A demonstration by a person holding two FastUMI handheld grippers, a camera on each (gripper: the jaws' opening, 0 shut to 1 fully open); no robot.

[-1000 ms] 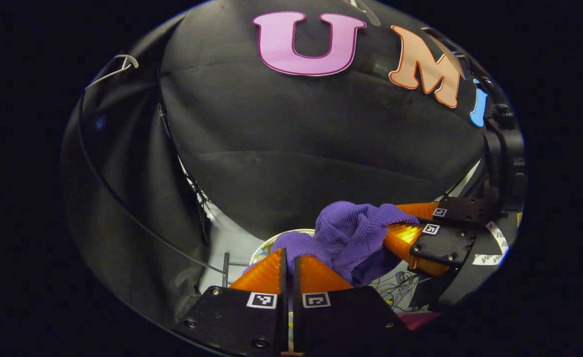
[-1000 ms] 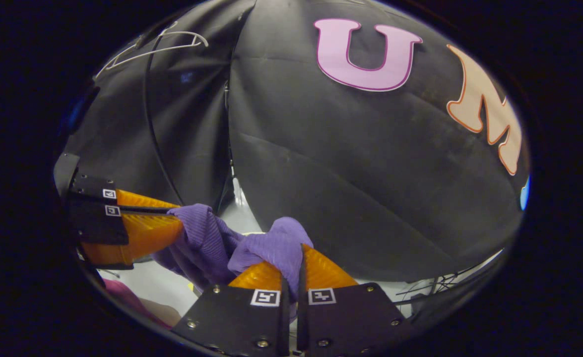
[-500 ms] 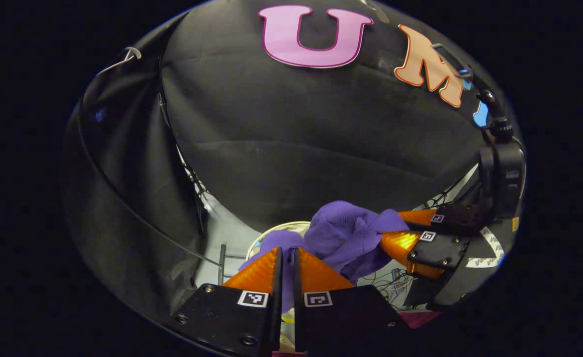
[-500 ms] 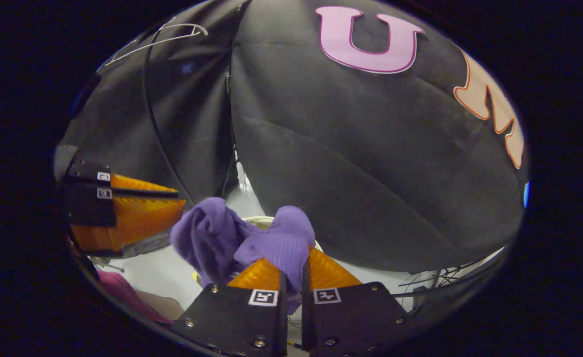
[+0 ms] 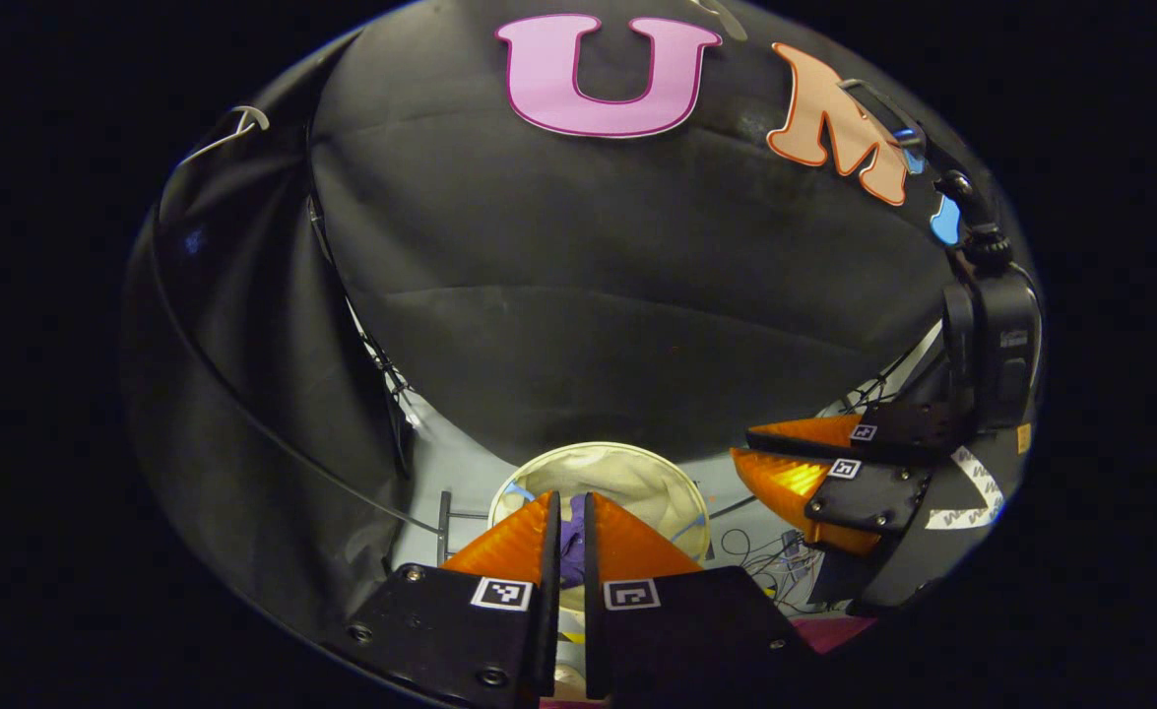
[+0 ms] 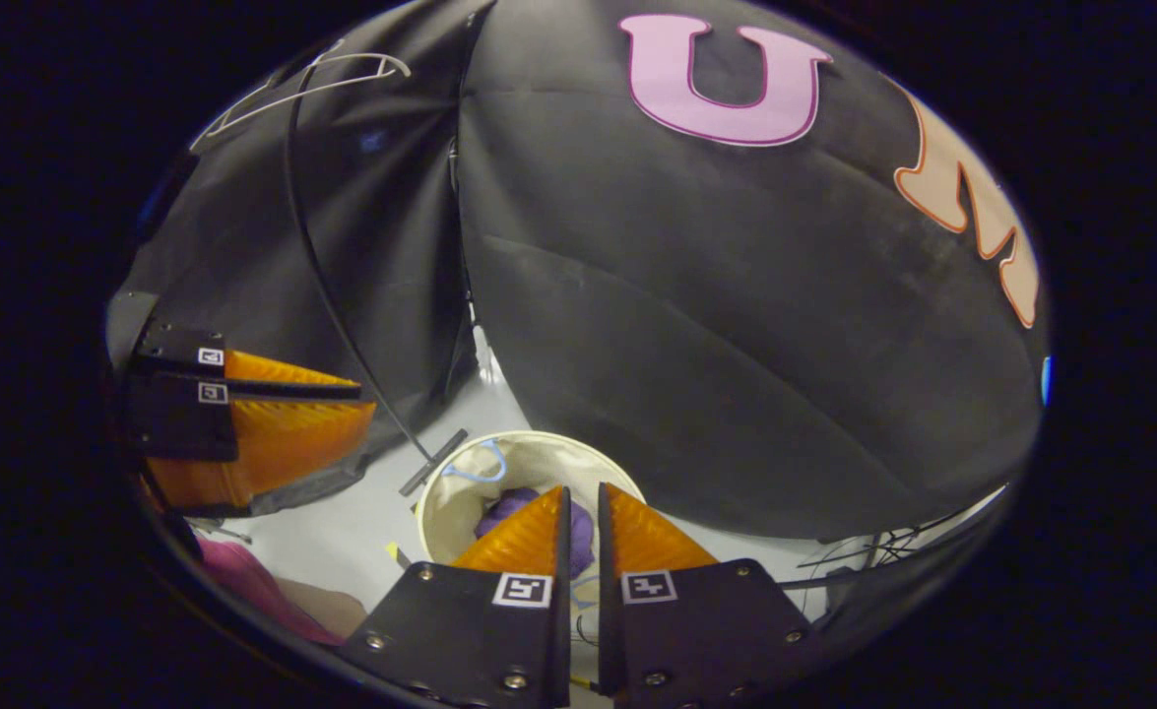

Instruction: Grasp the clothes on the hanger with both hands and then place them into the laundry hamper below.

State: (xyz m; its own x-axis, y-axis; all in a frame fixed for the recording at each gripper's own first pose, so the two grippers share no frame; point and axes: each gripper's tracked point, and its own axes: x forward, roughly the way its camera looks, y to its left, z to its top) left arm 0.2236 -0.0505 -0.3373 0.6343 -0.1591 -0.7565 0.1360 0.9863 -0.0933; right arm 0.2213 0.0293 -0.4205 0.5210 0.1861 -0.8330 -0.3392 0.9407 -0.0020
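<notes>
Left claw (image 5: 570,527): fingers stand close together with a narrow slit between them and no cloth pinched; it hangs above the hamper and points down and forward. In the right gripper view it sits at the left edge (image 6: 356,409), likewise nearly closed and empty.

Right claw (image 6: 578,522): a thin gap between the fingers, nothing gripped. Seen from the left gripper view (image 5: 740,445) its fingers spread a little at the tips and hold nothing.

Purple garment (image 6: 509,507): lies crumpled inside the laundry hamper, directly below and just ahead of the right claw; a sliver of it shows through the left claw's slit (image 5: 572,547). It is free of both claws (no long axis to speak of, it is a bunched heap).

Laundry hamper (image 6: 440,487): round, pale fabric, open mouth up, standing on the light floor (image 6: 361,512) beneath both claws; its rim shows in the left gripper view too (image 5: 627,455).

Nearer hand: the right claw looks slightly closer to the garment, though both hover over the rim.

Judgement: the drop seems done; any next move is away from the hamper, upward.

Hanger (image 6: 292,84): thin white wire, high on the far left, bare.
</notes>
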